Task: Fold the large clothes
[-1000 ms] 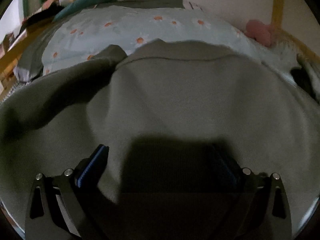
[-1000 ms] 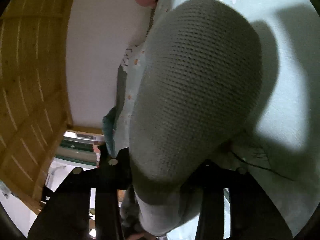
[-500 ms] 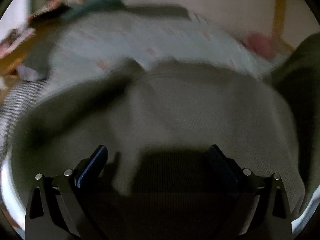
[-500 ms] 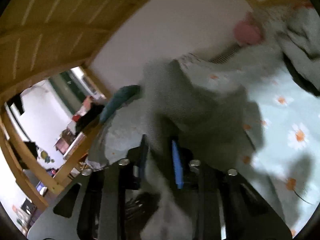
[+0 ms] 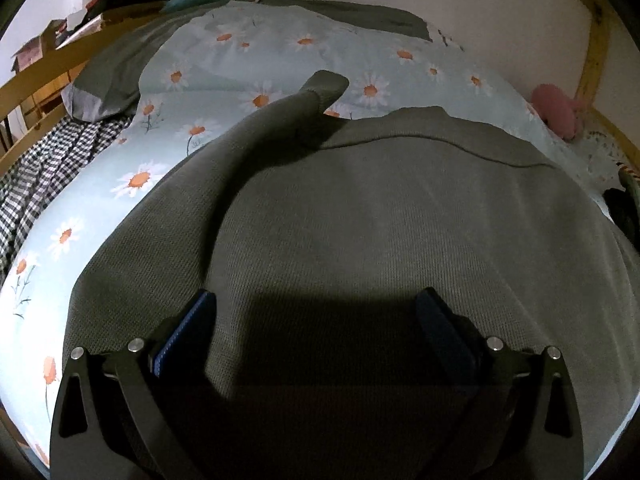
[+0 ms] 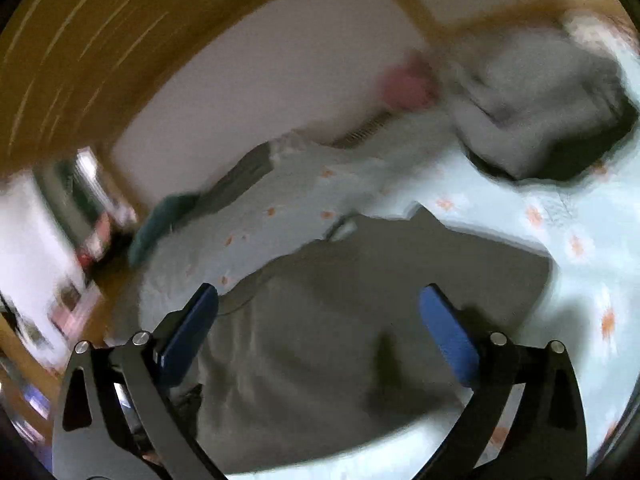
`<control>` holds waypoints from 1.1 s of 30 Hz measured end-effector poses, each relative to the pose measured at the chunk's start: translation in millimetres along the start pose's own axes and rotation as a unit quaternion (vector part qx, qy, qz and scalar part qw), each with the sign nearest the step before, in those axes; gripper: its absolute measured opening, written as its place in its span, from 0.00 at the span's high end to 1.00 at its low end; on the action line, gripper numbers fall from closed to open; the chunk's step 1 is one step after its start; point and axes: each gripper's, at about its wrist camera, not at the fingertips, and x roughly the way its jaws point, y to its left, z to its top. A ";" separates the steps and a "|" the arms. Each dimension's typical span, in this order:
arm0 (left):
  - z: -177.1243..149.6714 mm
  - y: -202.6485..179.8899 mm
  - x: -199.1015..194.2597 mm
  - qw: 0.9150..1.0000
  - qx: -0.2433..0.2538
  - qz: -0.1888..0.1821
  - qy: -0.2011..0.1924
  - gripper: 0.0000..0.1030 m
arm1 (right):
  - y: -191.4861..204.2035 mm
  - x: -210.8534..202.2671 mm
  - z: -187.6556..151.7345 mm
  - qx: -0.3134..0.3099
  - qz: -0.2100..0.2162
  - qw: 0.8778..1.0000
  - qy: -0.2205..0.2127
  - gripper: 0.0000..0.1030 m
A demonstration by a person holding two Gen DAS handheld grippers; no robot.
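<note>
A large grey-green knit sweater [image 5: 400, 232] lies flat on a daisy-print bedsheet [image 5: 224, 60]. One side is folded over the body, and a sleeve [image 5: 296, 108] runs up to the far left with its cuff on the sheet. My left gripper [image 5: 316, 320] is open and empty, low over the sweater's near part. In the blurred right wrist view the sweater [image 6: 360, 320] lies below my right gripper [image 6: 320, 316], which is open and empty above it.
A wooden bed rail [image 5: 48, 68] runs along the left and a wooden post [image 5: 596, 36] stands at the back right. A pink soft toy [image 5: 556, 112] sits by the wall. A checked cloth [image 5: 44, 168] lies at left. A grey clothes heap [image 6: 540, 120] lies at far right.
My right gripper has let go of the sweater part it held and opened, now above the laid-down garment. The sweater's side is folded over. My left gripper stays open.
</note>
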 end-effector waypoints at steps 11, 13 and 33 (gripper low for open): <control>-4.8 0.7 -4.6 1.000 0.000 0.002 -0.005 0.04 | -117.4 61.8 -58.4 0.315 0.095 0.935 0.134 0.02; -5.1 0.9 -4.4 1.000 0.001 0.003 -0.007 0.04 | -104.1 65.8 -48.7 0.285 0.110 0.945 0.113 0.05; -4.1 2.9 -3.2 1.000 -0.004 0.001 -0.005 0.04 | 61.6 106.2 -17.3 -0.018 0.049 0.996 0.076 0.72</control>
